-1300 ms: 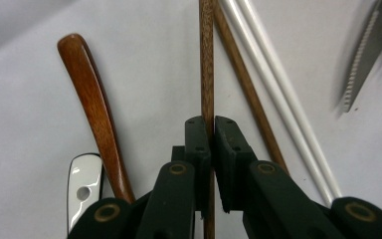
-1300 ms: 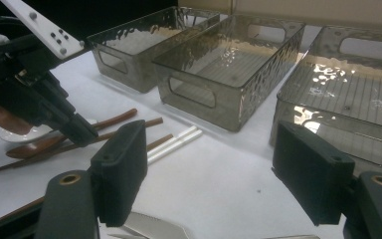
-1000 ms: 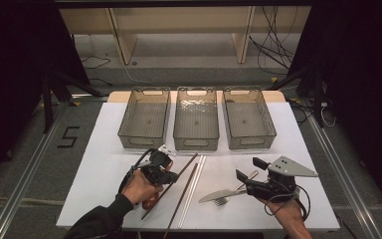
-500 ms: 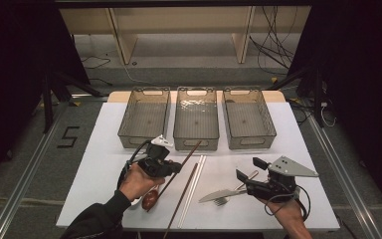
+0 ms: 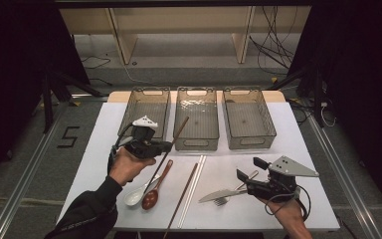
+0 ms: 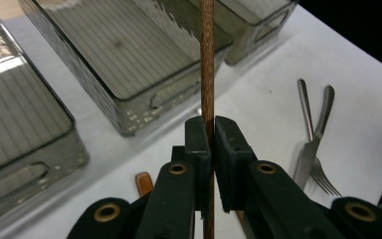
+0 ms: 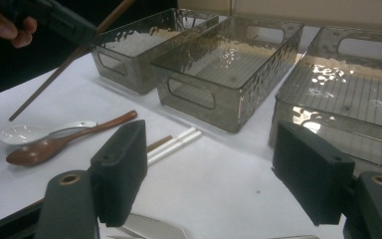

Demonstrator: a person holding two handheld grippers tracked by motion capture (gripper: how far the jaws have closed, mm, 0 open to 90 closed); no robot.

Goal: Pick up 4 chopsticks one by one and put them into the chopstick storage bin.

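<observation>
Running upright between the left gripper [image 6: 208,149] jaws, the brown chopstick [image 6: 207,59] is clamped.

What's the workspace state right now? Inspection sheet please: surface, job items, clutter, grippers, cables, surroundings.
Surface: white table, flat, no spills seen.
Job's things: brown chopstick lifted at a slant in the left gripper; three smoked bins in a row at the far edge, nothing seen in them.
Clutter: second brown chopstick, white chopsticks, white spoon, brown spoon, knife, fork, all on the table.
Grippers: left shut on the chopstick; right gripper open, empty, low over the knife.
Cables: one trails from each gripper; loose cables on the floor beyond the table.
Surroundings: wooden shelf frame behind, dark drapes at both sides, a "5" marked on the floor.
</observation>
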